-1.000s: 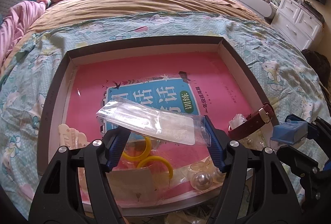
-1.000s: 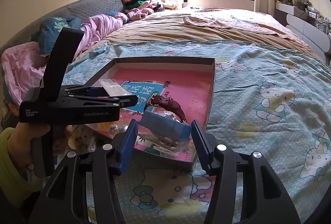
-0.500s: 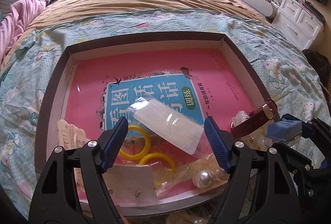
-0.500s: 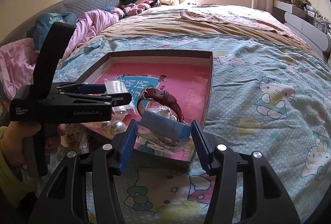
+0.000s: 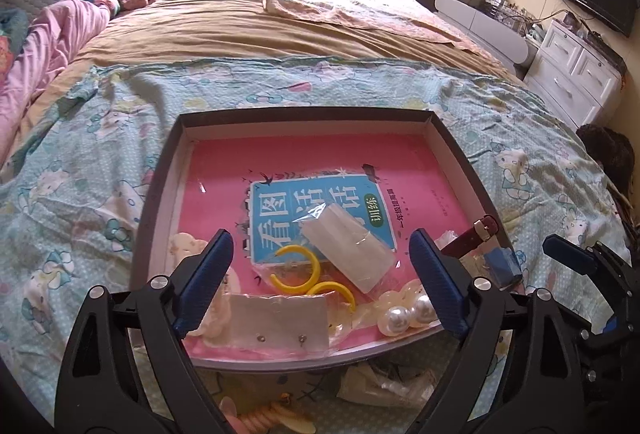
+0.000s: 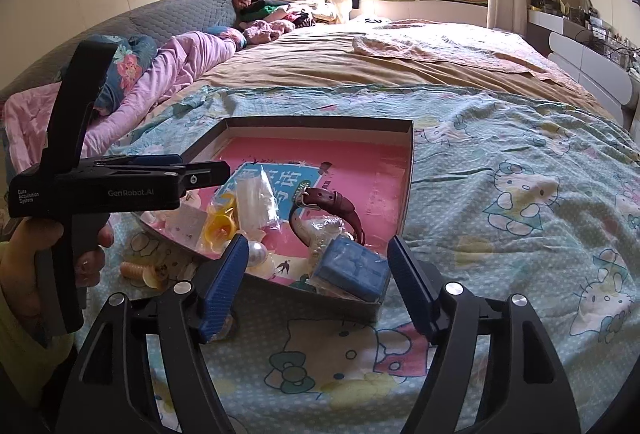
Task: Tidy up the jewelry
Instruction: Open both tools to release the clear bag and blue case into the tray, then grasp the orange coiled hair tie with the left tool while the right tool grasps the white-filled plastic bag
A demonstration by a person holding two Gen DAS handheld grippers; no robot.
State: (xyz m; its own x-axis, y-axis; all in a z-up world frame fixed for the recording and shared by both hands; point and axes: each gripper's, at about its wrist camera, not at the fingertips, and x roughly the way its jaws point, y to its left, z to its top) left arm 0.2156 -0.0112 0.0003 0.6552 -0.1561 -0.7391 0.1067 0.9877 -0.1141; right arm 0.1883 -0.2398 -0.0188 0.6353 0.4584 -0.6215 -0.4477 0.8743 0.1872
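Observation:
A dark shallow box with a pink book in its bottom lies on the bed. In it lie a clear plastic packet, yellow hoop earrings, a card of stud earrings, pearl earrings, a brown leather watch and a small blue box. My left gripper is open and empty, over the box's near edge. My right gripper is open and empty, just behind the blue box at the box's near corner.
The box sits on a Hello Kitty sheet. A cream hair clip and a crumpled clear bag lie on the sheet just outside the near edge. White drawers stand at the right, pillows at the far left.
My left gripper opened and let go of the clear packet, which now lies in the box. My right gripper opened, released the blue box into the box's corner and drew back.

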